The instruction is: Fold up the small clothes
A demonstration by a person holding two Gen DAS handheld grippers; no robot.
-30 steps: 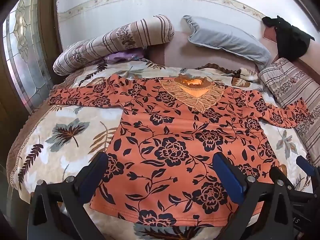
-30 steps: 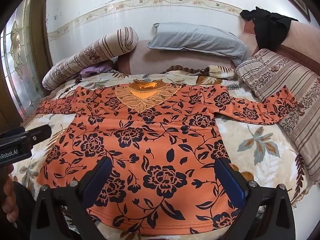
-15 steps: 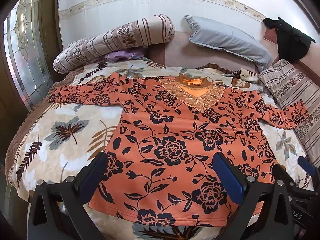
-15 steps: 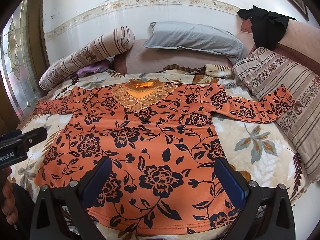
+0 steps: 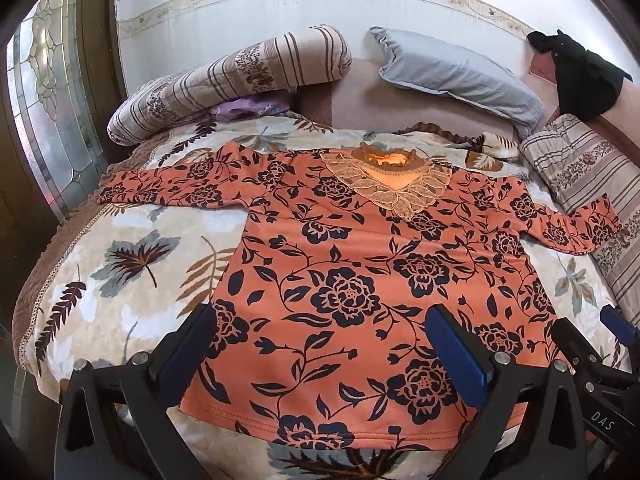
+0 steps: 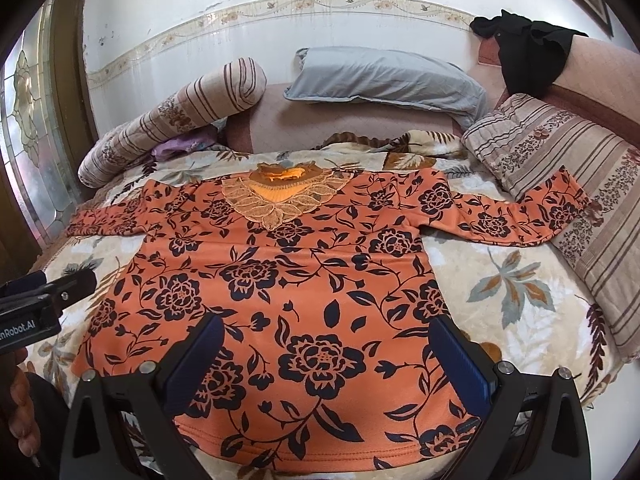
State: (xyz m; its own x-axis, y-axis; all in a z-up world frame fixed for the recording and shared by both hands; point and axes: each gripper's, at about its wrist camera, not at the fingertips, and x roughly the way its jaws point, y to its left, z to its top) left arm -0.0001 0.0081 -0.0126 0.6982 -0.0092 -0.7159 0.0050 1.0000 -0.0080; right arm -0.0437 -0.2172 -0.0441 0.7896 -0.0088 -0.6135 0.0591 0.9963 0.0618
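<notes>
An orange long-sleeved top with black flowers lies flat and face up on the bed, collar away from me, both sleeves spread sideways. Its right sleeve end rests up on a striped cushion. My left gripper hovers open above the hem, nothing between its blue pads. Over the hem in the other view, my right gripper is open as well and holds nothing. The right gripper's tip shows at the right edge of the left wrist view; the left gripper's body shows at the left edge of the right wrist view.
The bed carries a leaf-print blanket. A striped bolster, a grey pillow and a purple cloth lie by the wall. A striped cushion and a black garment are on the right. A glass door stands left.
Both views have pulled back and risen slightly, so the top sits a bit lower and farther in frame. Both grippers stayed open; the top has not moved.
</notes>
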